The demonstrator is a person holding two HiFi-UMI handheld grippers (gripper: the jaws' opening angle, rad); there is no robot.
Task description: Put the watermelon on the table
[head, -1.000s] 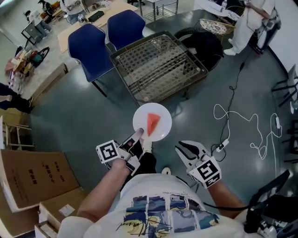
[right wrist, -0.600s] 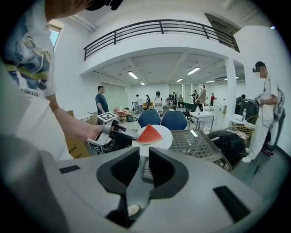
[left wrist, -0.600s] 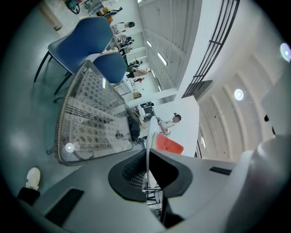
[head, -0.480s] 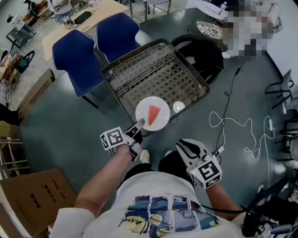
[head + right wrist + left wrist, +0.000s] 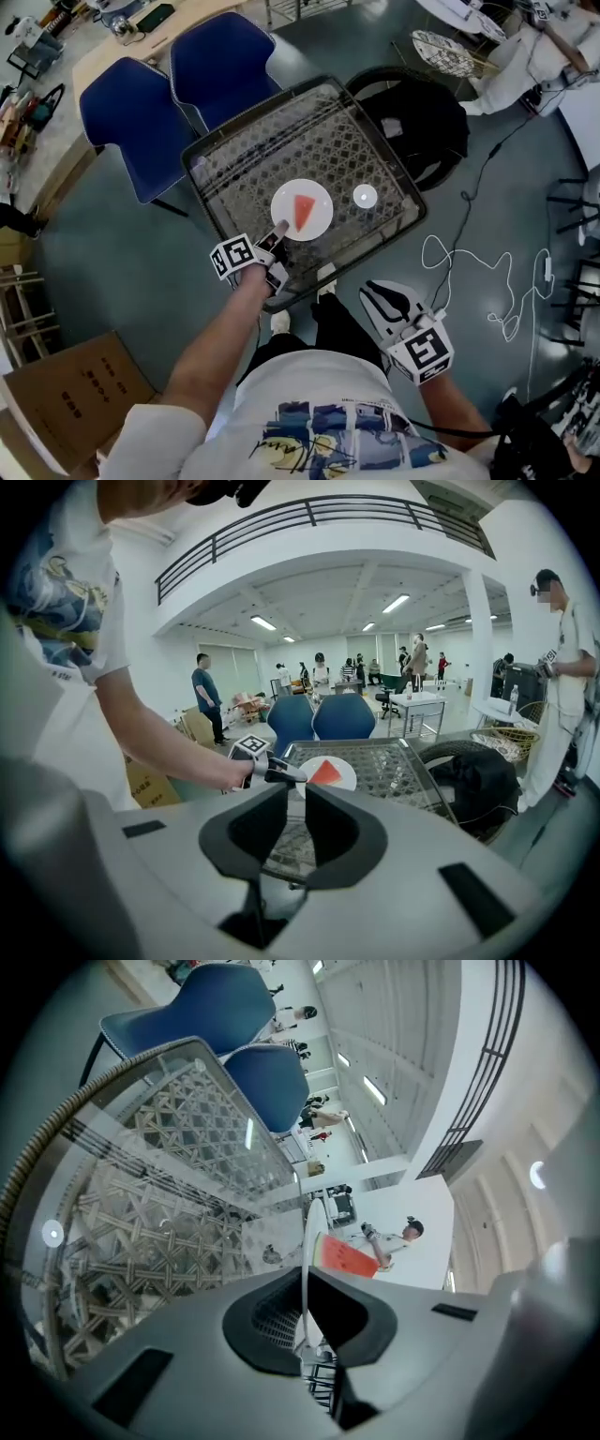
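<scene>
A red watermelon wedge (image 5: 304, 212) lies on a white plate (image 5: 286, 199). My left gripper (image 5: 278, 236) is shut on the plate's near rim and holds it just over the glass-topped lattice table (image 5: 246, 150). In the left gripper view the plate (image 5: 310, 1232) stands edge-on between the jaws, with the wedge (image 5: 349, 1256) beyond. The right gripper view shows the plate (image 5: 343, 778), the wedge (image 5: 325, 772) and the left gripper (image 5: 281, 775) ahead over the table (image 5: 398, 761). My right gripper (image 5: 367, 292) hangs nearer my body, off the table's front corner, shut with nothing in it (image 5: 302, 803).
Two blue chairs (image 5: 220, 56) stand at the table's far side. A black bag (image 5: 417, 112) lies on the floor to its right, a white cable (image 5: 469, 262) nearer me. Cardboard boxes (image 5: 66, 394) sit at the lower left. A person (image 5: 539, 42) stands at the far right.
The plate with the wedge has travelled from above the bare floor to above the table top. Both grippers have come forward toward the table with me.
</scene>
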